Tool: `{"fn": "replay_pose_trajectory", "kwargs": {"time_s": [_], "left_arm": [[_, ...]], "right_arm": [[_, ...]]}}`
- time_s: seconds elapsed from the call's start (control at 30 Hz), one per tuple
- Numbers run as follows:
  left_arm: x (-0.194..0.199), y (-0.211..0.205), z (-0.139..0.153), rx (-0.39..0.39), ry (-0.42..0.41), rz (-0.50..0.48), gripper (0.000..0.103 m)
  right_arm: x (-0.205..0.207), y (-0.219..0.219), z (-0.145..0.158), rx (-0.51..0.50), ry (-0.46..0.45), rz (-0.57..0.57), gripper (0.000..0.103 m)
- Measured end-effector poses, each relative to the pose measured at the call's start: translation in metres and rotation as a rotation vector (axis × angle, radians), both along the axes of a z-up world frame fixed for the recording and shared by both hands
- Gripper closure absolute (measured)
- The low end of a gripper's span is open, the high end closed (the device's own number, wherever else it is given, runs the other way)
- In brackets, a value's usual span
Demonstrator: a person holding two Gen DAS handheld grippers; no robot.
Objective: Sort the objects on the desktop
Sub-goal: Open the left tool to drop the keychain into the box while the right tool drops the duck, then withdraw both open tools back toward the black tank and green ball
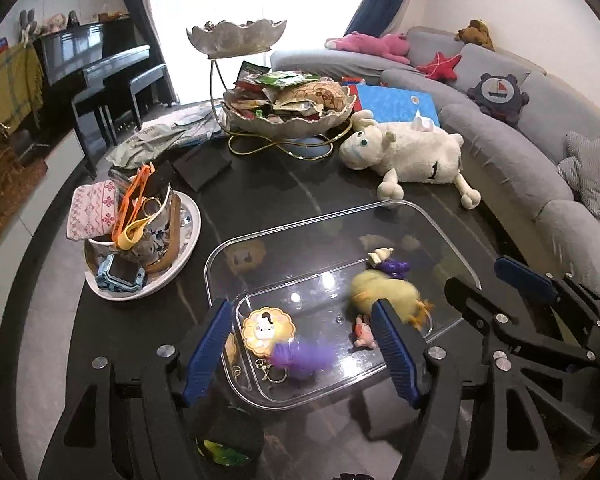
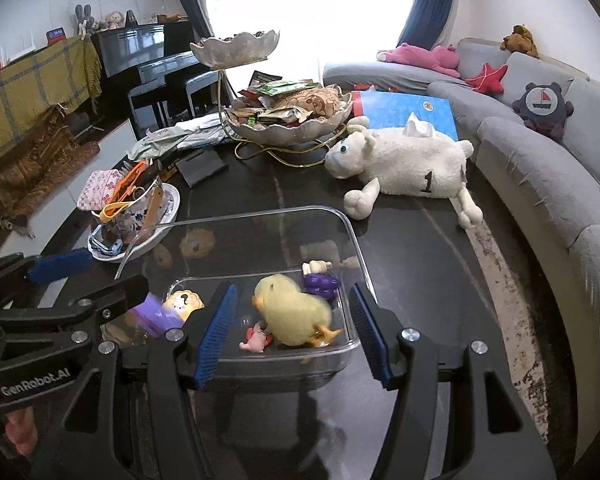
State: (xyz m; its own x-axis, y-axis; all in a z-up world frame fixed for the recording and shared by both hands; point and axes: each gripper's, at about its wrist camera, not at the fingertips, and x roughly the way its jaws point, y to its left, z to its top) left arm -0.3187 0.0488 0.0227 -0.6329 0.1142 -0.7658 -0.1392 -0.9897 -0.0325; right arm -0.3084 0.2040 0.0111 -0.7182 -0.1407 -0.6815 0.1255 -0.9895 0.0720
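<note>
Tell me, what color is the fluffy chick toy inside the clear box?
The chick is pale yellow with orange feet, clearest in the right wrist view.

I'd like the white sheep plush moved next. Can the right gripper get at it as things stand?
Probably yes. The right gripper is open and empty, and the sheep plush lies in the open on the dark table beyond the clear tray, nothing on top of it.

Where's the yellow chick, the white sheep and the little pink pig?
yellow chick (image 2: 296,312): right wrist view, its fluffy body.
white sheep (image 2: 412,160): right wrist view, its woolly back.
pink pig (image 2: 256,340): right wrist view, its body.
</note>
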Motion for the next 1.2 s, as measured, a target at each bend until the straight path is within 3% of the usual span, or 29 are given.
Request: {"fn": "replay_pose_trajectory", "kwargs": {"time_s": [0.73, 1.2], "left_arm": [[0.076, -0.013, 0.029, -0.056, 0.102, -0.002, 0.032], [0.138, -0.049, 0.043, -0.027, 0.123, 0.055, 0.032]], "right_arm": [[0.066, -0.013, 0.027, -0.022, 0.047, 0.027, 0.043], [0.131, -0.045, 0.047, -0.047, 0.083, 0.107, 0.043]]}}
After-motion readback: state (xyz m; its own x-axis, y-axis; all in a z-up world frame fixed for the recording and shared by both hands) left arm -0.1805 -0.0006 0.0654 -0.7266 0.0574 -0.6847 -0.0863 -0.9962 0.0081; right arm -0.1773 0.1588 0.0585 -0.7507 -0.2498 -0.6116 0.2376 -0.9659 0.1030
